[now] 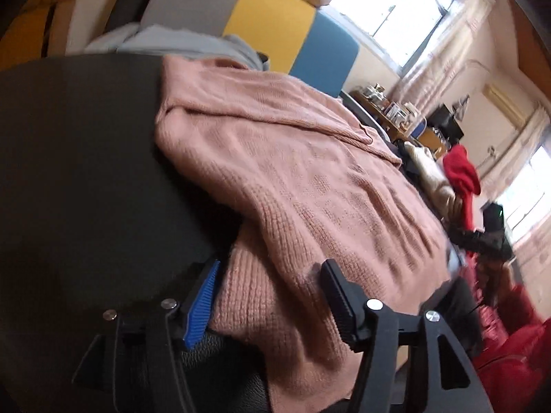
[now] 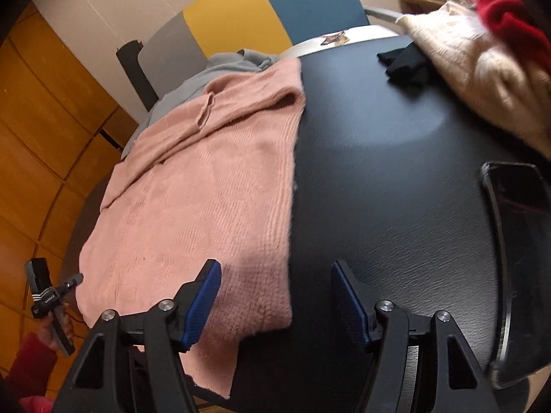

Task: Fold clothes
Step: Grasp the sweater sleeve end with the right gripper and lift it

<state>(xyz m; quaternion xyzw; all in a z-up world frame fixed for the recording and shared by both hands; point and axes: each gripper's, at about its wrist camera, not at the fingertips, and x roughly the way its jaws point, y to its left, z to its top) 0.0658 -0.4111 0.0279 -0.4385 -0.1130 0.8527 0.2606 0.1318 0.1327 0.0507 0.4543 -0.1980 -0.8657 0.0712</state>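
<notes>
A pink knitted sweater [image 1: 292,179] lies partly folded on a black table [image 1: 75,158]. Its near hem hangs over the table's front edge. My left gripper [image 1: 268,292] is open, its fingers on either side of the sweater's near hem. In the right wrist view the same sweater [image 2: 206,199] lies on the left half of the table [image 2: 396,179]. My right gripper [image 2: 275,292] is open just above the sweater's near right corner and holds nothing. My left gripper [image 2: 51,296] shows at the far left of that view, by the sweater's left edge.
A grey garment [image 2: 227,65] lies behind the sweater. A cream knit [image 2: 461,55], a red garment [image 2: 509,10] and a small black cloth [image 2: 406,62] lie at the table's far right. A black phone [image 2: 516,234] lies at the right edge. A grey, yellow and blue chair [image 2: 261,10] stands behind.
</notes>
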